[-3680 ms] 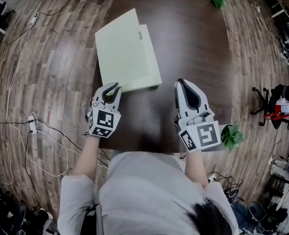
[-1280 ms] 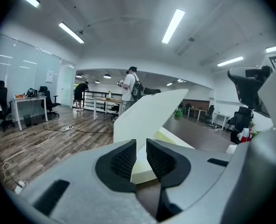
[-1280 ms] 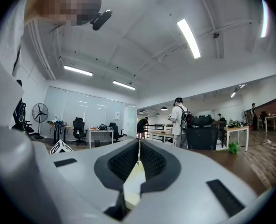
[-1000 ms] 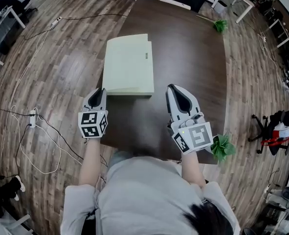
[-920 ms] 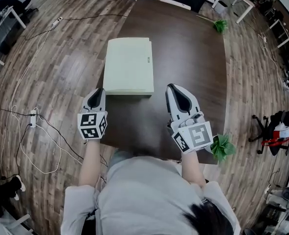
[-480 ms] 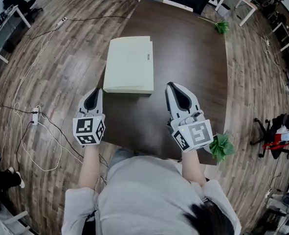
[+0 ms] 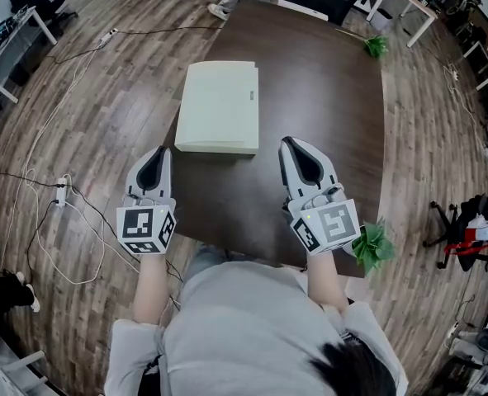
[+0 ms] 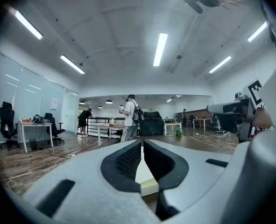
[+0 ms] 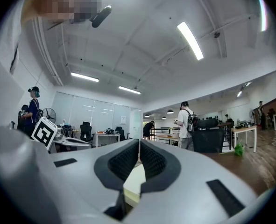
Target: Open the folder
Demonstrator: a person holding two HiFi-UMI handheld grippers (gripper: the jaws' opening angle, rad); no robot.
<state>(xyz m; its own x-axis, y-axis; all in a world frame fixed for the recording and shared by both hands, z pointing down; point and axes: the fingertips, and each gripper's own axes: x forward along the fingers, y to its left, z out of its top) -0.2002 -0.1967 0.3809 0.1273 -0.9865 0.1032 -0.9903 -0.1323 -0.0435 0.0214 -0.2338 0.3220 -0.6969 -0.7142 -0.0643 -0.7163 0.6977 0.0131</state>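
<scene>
A pale yellow-green folder [image 7: 220, 106] lies closed and flat on the dark brown table [image 7: 326, 97], toward its left side. My left gripper [image 7: 163, 149] is shut and holds nothing. It hovers at the table's left edge, just short of the folder's near left corner. My right gripper [image 7: 286, 141] is also shut and empty, over the table just right of the folder's near right corner. In the left gripper view the shut left gripper [image 8: 142, 141] shows the folder [image 8: 148, 178] beyond its tips. The right gripper view shows the right gripper [image 9: 138, 141] with the folder [image 9: 134, 181] the same way.
A green plant [image 7: 372, 246] sits at the table's near right corner, close to my right wrist. A green sprig [image 7: 373, 46] lies at the far right corner. Cables [image 7: 54, 196] trail over the wooden floor on the left. A person with a backpack [image 8: 130, 118] stands far off.
The folder's cover, slightly raised a second ago, now lies flat. My left gripper has drawn back from the folder's near left corner toward me. The right gripper has hardly moved.
</scene>
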